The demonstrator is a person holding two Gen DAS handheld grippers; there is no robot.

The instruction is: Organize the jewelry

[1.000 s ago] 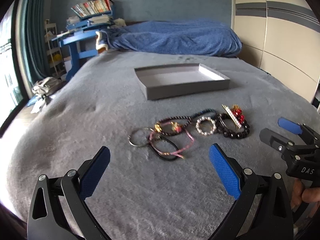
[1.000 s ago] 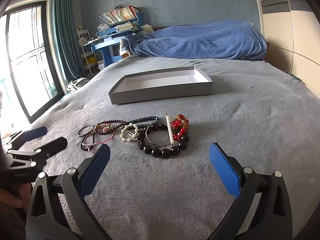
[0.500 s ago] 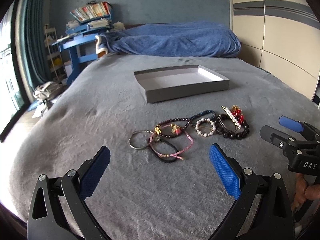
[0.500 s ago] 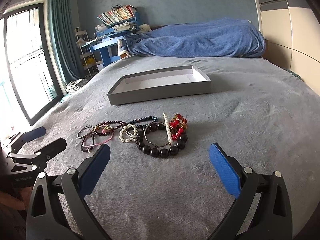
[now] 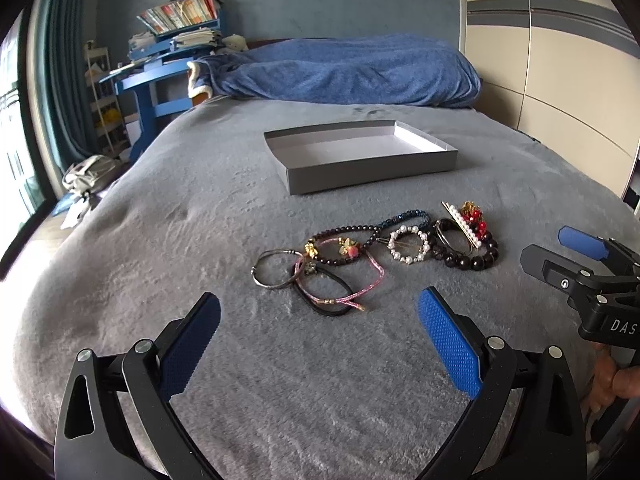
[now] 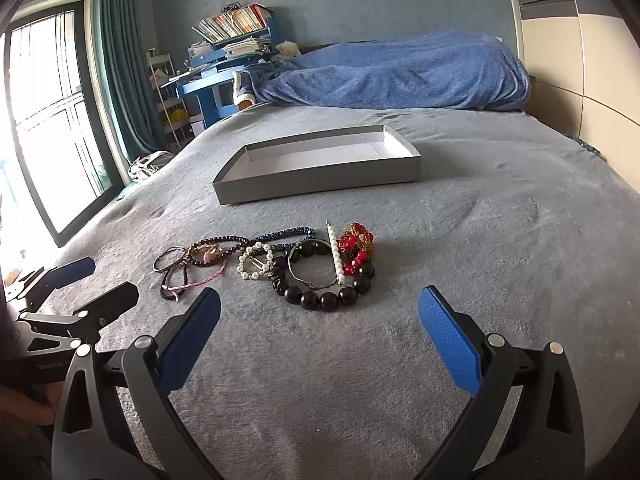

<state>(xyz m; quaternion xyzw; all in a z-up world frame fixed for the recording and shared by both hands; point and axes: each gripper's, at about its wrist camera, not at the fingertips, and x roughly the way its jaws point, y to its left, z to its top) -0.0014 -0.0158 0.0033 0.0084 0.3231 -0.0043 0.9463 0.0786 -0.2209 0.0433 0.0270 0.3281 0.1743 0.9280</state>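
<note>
A cluster of jewelry lies on the grey bed: a silver bangle, a black and pink cord bracelet, a pearl bracelet, a black bead bracelet and a red bead piece. The black bead bracelet and pearl bracelet also show in the right wrist view. An empty grey tray sits behind them; it shows in the right wrist view too. My left gripper is open, just short of the cords. My right gripper is open, just short of the black beads.
A blue blanket is heaped at the bed's far end. A blue desk with books stands far left, a wardrobe on the right, a window on the left. The bed's left edge drops off near a bag.
Both grippers have moved a little closer to the jewelry and stayed open. The jewelry and tray have not moved.
</note>
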